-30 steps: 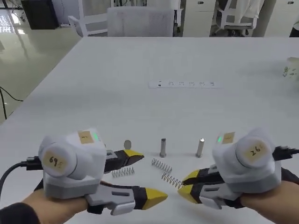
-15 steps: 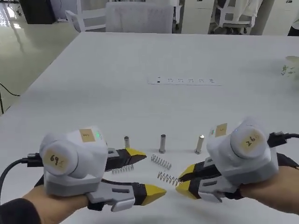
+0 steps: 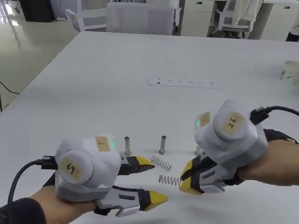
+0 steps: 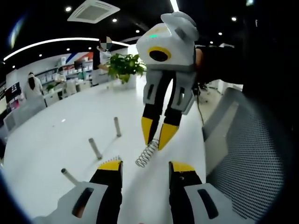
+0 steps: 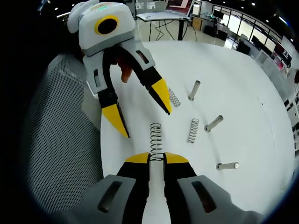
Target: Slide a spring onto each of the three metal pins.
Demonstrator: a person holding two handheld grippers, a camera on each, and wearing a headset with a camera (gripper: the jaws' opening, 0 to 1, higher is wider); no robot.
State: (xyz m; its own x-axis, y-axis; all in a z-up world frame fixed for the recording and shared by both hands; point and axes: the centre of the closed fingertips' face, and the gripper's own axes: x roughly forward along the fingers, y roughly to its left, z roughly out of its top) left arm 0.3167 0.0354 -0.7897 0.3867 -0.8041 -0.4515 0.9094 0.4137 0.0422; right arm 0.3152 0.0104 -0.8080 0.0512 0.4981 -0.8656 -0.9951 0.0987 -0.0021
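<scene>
Three short metal pins stand in a row on the white table: the left pin [image 3: 127, 145], the middle pin [image 3: 162, 144], and the right pin [image 3: 198, 150], which is half hidden behind my right gripper [image 3: 187, 178]. That gripper is shut on one end of a spring [image 3: 169, 179], which lies out toward the left; the same spring [image 5: 155, 139] runs out from the gripper's tips. A second spring [image 3: 161, 162] lies loose near the middle pin. A third spring [image 5: 174, 97] lies by the far pin [image 5: 194, 90]. My left gripper [image 3: 150, 181] is open and faces the held spring [image 4: 147, 153].
A white power strip [image 3: 184, 83] lies across the middle of the table [image 3: 93, 93], beyond the pins. Chairs [image 3: 135, 18] stand past the far edge. A small pale object [image 3: 287, 72] sits at the right edge.
My right gripper has lifted at the back and tipped nose-down, still on the spring's end. My left gripper has shifted right and now covers the spring near the left pin.
</scene>
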